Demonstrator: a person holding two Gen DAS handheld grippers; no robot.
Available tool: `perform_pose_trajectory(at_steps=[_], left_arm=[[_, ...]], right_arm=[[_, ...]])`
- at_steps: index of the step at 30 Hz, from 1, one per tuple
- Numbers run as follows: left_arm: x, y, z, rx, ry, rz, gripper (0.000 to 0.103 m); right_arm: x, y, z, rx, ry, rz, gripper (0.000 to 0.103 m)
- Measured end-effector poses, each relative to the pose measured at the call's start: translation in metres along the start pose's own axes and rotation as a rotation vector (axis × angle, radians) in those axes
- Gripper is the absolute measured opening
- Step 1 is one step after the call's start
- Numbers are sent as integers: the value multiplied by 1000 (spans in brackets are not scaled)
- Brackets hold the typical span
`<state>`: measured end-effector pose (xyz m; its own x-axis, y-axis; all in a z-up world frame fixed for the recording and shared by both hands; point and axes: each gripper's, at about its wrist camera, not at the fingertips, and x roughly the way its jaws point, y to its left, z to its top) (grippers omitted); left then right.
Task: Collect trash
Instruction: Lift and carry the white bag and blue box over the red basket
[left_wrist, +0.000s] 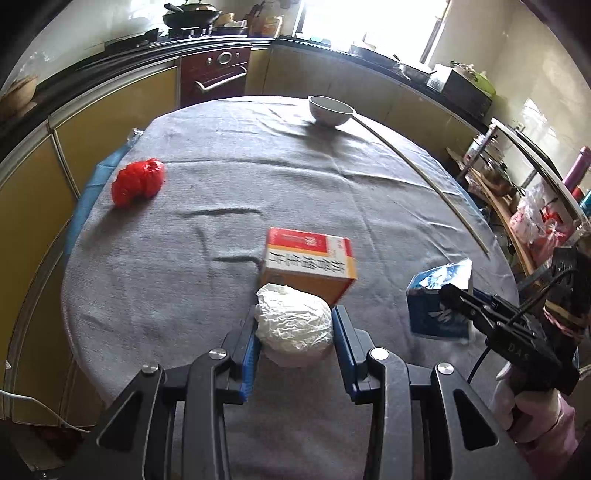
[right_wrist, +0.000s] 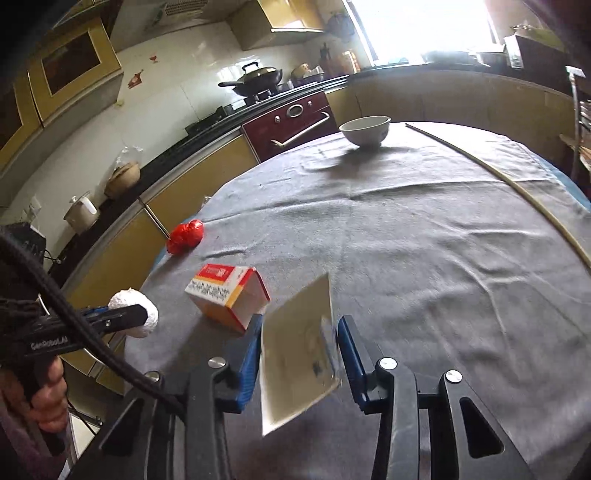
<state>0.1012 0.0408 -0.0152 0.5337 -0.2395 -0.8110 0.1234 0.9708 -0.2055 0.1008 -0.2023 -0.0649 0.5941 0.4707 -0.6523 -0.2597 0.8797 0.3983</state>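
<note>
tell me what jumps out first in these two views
The crumpled red plastic wad glows near the left edge of the grey-clothed table. Nearer, the left gripper brackets a crumpled white paper ball beside an orange-and-white cardboard box, while the right gripper holds a blue-and-white carton.

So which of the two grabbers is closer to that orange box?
Left. The left gripper, closed on the white wad, sits right in front of the orange box. The right gripper, holding a blue carton, is further off to the side.
</note>
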Motion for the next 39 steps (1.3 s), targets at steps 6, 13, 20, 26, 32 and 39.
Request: perform_pose_trajectory(at_steps=[6,13,20,26,32,39], left_arm=[[-9,-21,-10,32,1,-27,39],[-16,-57,-20,100,8,-63,39],[-18,-92,-29,166,21,-86,39],[-18,-125,-34,228,32,-104,39],[-15,-159,-42,305,47,-104,39],[-10,-206,-55,439,65,-134,39]], right_arm=[[-32,-8,-25,35,-13,-13,43],[-79,-21,-50,90,-51,-25,43],[-130,-37,-67,142,-105,-42,43],[-164,-54,-82,183,-140,-68,43],[-185,-69,-91,221,-165,-91,43],[-204,-88,-99,266,-197,-117,43]])
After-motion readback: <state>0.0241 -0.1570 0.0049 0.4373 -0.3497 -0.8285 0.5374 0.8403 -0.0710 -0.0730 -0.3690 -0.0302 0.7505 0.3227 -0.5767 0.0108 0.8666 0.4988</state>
